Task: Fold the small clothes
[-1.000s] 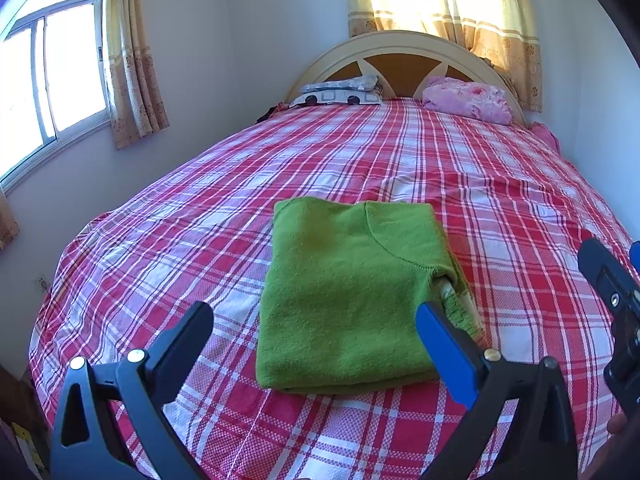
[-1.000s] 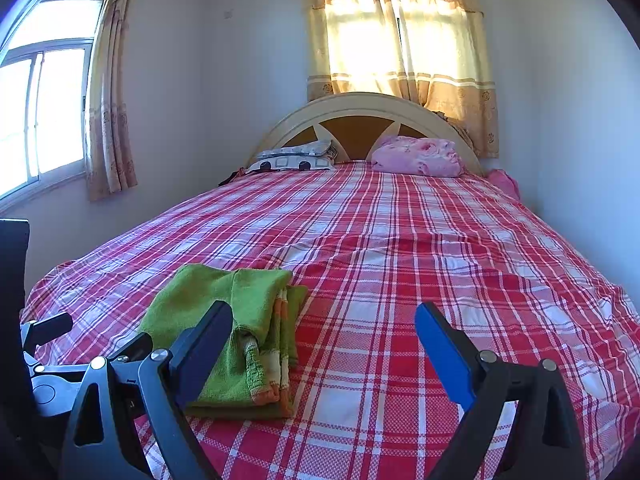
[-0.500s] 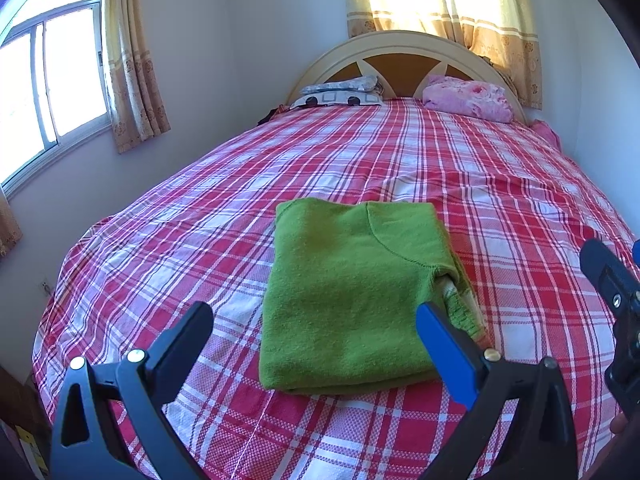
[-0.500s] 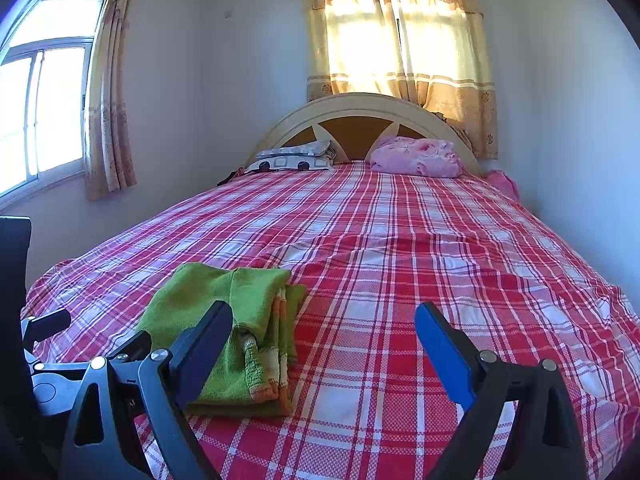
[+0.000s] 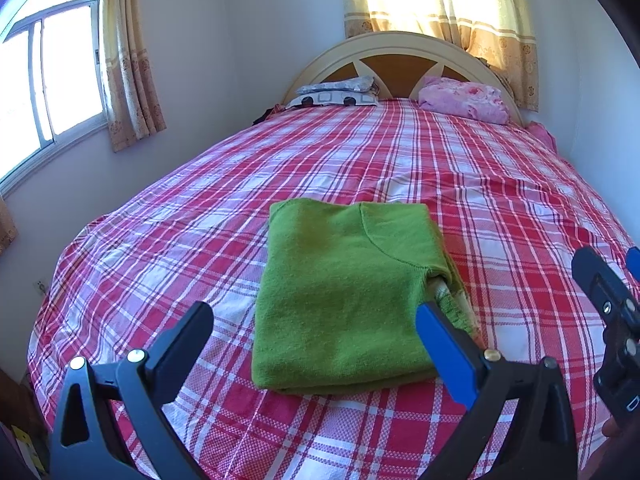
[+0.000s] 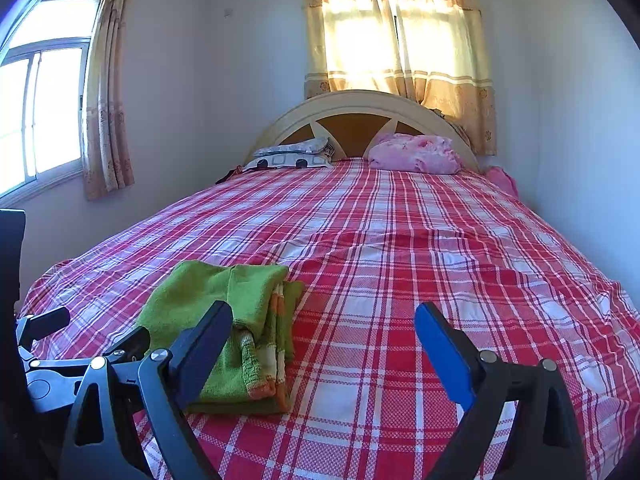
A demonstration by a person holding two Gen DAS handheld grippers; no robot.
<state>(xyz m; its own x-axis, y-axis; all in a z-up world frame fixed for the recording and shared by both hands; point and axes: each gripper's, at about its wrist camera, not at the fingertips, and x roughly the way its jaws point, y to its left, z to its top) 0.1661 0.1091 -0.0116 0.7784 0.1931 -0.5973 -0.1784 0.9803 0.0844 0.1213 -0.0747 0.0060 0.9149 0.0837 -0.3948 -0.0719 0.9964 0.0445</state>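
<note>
Green garment lies folded flat on the red plaid bed, near its foot. My left gripper and right gripper hang above the sheet, both jaws spread wide, pinching nothing.

I see a bed filling most of both views, covered in a red and white plaid sheet. At the upper centre stands its arched cream headboard with brown panels, and against it lie a patterned pillow and a pink bundle. Above, sunlit yellow curtains glow. At the left edge, a bright window has its own curtain. The walls are pale.
</note>
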